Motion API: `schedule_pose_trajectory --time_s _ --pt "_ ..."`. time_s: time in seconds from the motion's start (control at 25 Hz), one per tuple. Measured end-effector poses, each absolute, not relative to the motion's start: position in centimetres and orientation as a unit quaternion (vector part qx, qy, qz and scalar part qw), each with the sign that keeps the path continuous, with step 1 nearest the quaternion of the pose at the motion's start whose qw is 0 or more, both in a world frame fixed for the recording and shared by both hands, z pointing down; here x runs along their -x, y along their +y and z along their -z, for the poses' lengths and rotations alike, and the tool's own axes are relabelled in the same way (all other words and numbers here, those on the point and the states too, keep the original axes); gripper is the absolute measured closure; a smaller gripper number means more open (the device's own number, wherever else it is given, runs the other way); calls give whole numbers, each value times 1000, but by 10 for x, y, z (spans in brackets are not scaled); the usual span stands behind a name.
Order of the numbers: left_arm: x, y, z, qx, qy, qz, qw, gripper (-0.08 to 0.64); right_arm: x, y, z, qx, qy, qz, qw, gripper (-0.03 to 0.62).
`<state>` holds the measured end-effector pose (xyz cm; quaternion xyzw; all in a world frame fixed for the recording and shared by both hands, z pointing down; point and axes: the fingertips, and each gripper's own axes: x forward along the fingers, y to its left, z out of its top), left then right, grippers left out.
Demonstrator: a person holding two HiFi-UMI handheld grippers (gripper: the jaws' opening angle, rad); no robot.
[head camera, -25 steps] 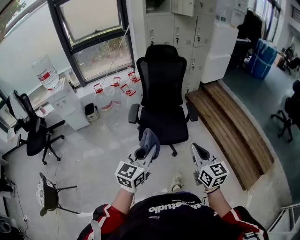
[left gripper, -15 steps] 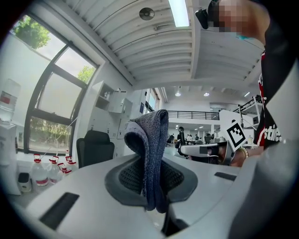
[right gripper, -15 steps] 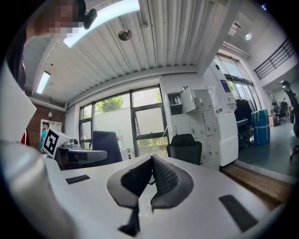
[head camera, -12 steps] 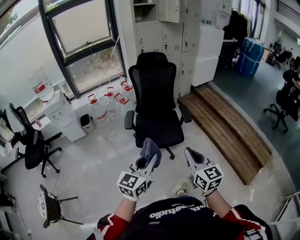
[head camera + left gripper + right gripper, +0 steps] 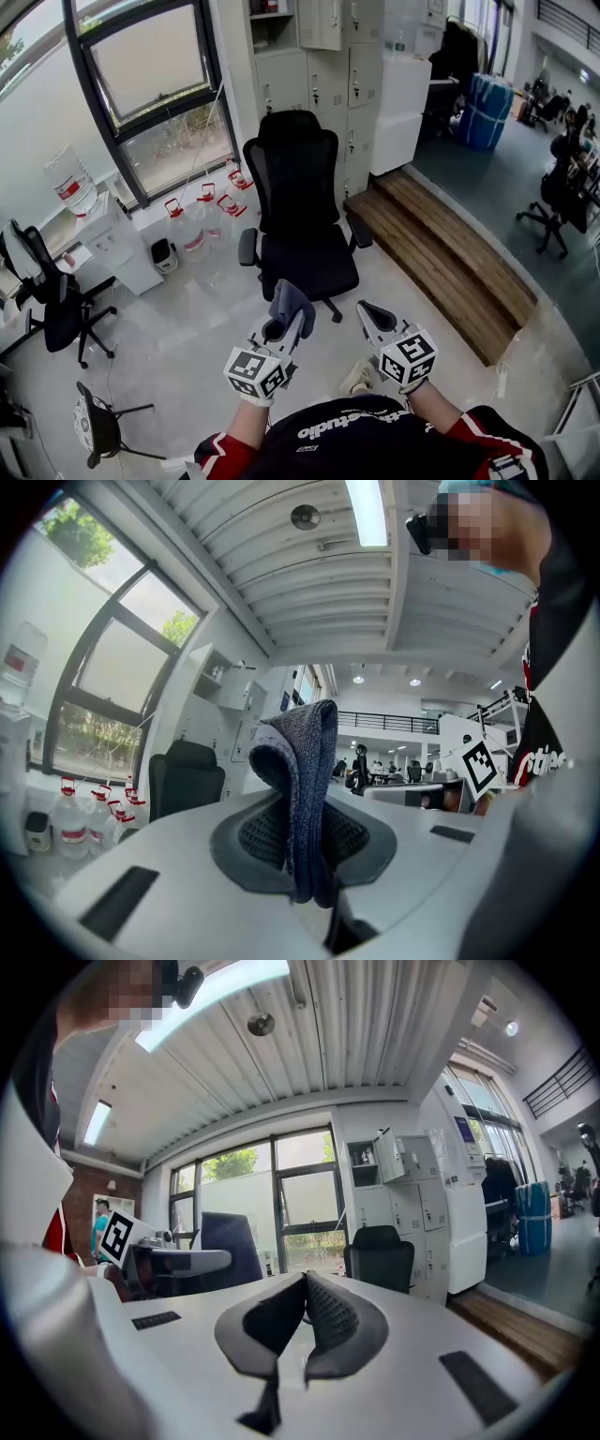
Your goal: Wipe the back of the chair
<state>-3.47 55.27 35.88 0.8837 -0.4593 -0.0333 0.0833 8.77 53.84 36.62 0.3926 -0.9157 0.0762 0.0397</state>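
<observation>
While the black high-backed chair [image 5: 298, 202] stands untouched on the pale floor [image 5: 187, 319], both tools are held short of it, on its seat side and well apart from it. Left hand-held gripper [image 5: 279, 328]: jaws clamped on one grey-blue cloth [image 5: 291, 302], which folds over and sticks up above the pads. Right hand-held gripper [image 5: 370, 314]: jaws pressed together pad to pad. Each carries a marker cube [image 5: 253, 370] with black-and-white squares. The backrest [image 5: 292, 164] is upright on the far side of the seat. Writing: white letters on the person's dark top [image 5: 333, 429] end in "studio"; the letters before that are unclear. Left of the chair, a water dispenser [image 5: 112, 239] holds one upturned bottle [image 5: 70, 183] with a red label, too small to read. Between dispenser and chair, under the window, sit at least three clear jugs [image 5: 202, 202] with red handles. Behind the chair are pale lockers [image 5: 319, 75]; right of it is one wooden step [image 5: 441, 253]. Chair count: one in the centre, a second office chair [image 5: 52, 300] far left of it, a stool [image 5: 94, 422] lower left, and another office chair [image 5: 553, 206] far right.
</observation>
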Motion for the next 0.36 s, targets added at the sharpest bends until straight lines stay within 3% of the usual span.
schedule_pose_trajectory --time_s 0.36 --pt "38 557 -345 -883 -463 31 72 503 -87 541 -356 -393 -916 -71 42 595"
